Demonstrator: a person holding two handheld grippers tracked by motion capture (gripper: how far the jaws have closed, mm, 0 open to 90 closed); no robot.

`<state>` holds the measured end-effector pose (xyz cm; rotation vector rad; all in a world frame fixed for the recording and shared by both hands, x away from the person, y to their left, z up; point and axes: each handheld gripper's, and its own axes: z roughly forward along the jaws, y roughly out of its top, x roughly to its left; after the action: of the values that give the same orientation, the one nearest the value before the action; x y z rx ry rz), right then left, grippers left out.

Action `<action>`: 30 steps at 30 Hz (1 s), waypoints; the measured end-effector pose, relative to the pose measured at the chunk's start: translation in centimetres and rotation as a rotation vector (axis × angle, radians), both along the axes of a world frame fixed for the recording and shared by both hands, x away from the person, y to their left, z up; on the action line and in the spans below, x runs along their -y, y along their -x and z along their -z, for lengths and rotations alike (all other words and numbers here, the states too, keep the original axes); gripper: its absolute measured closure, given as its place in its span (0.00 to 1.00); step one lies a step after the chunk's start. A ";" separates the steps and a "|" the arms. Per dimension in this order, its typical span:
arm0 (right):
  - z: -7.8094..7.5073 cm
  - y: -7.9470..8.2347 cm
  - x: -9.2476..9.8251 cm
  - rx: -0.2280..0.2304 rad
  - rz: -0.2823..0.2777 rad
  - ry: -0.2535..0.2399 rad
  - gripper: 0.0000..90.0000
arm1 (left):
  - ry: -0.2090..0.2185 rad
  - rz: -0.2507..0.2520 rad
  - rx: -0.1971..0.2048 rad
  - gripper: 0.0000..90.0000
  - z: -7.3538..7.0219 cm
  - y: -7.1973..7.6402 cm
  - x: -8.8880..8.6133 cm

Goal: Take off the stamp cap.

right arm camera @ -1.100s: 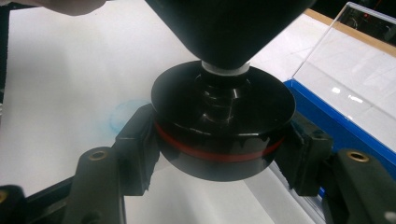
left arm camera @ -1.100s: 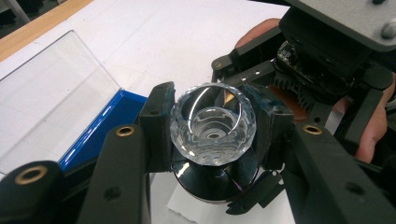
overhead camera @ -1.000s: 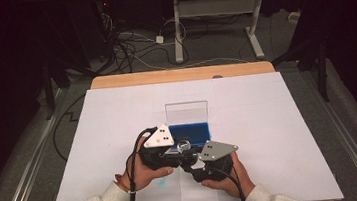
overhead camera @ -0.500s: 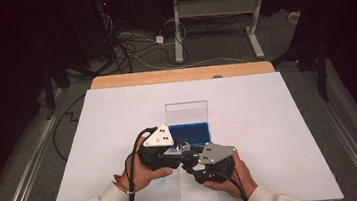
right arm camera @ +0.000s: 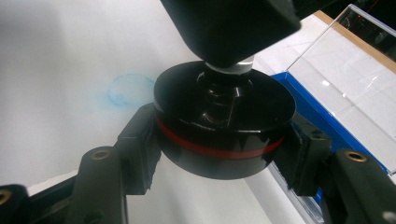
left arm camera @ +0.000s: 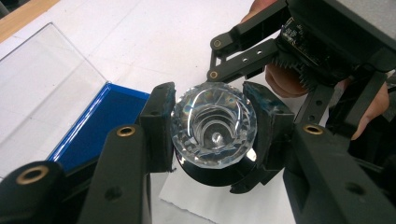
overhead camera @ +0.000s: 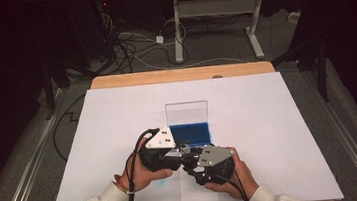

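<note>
High view: white table [overhead camera: 279,120], blue-lined case [overhead camera: 192,133] with clear upright lid beyond both fingers. Left gripper [left arm camera: 210,126] fingers clamp a faceted clear crystal knob [left arm camera: 214,126]; right gripper [right arm camera: 219,140] fingers clamp its round black base [right arm camera: 224,121], red-banded, beneath. Faint blue ring stain [right arm camera: 128,91] lies nearby.

The box [overhead camera: 190,132] sits mid-table [overhead camera: 279,120], its lid [overhead camera: 187,112] upright behind. Just before it, both grippers meet, left gripper [overhead camera: 179,150] beside right gripper [overhead camera: 191,165].
</note>
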<state>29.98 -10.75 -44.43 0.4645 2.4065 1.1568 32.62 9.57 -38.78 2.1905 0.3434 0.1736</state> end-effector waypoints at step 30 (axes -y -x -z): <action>0.2 -0.5 0.3 -0.101 -0.029 -0.041 0.43 | 0.017 0.024 -0.042 0.61 0.5 -0.5 0.0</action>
<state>30.49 -11.04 -44.65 0.5149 2.4867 1.2249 33.10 9.55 -39.23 2.1829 0.3410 0.1120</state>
